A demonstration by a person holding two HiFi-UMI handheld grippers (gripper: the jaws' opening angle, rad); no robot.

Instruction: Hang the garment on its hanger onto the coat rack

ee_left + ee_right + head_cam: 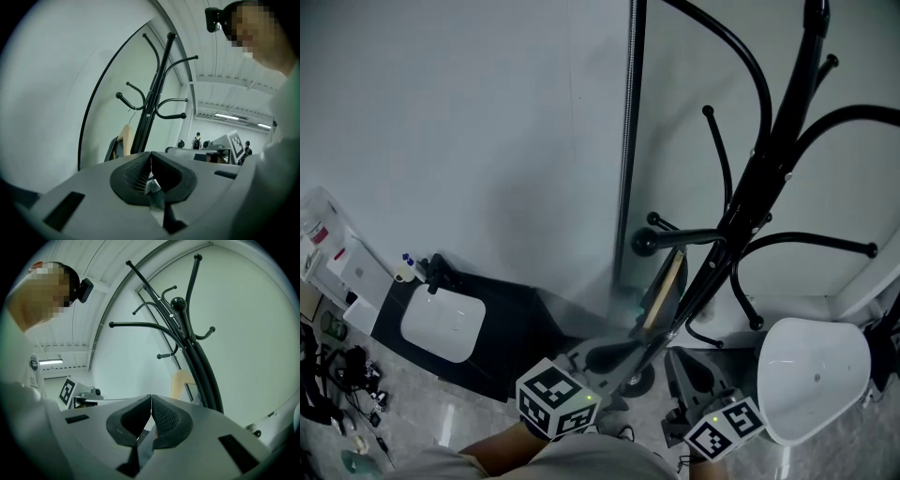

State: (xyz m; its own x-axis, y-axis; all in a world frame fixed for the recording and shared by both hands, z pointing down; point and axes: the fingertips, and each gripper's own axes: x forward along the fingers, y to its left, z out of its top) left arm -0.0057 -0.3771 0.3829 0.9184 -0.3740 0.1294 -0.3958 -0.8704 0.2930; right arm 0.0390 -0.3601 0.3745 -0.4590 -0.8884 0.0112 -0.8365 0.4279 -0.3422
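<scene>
The black coat rack point(769, 159) stands at the right, its curved hooks spreading out. A wooden hanger point(664, 291) hangs close against its pole; in the left gripper view the hanger point(125, 138) carries a dark garment point(114, 149). My left gripper point(614, 358) sits low in front of the rack's foot, its pads pressed together with nothing between them point(150, 157). My right gripper point(694, 370) is just to its right, jaws also shut and holding nothing point(151, 399). The right gripper view looks up the rack point(192, 348) past the hanger point(180, 383).
A metal strip point(628, 141) runs up the pale wall behind the rack. A white rounded seat point(811, 375) stands at the lower right. A dark flat block with a white pad point(442, 323) lies on the floor at left, with small clutter point(342, 366) beyond it.
</scene>
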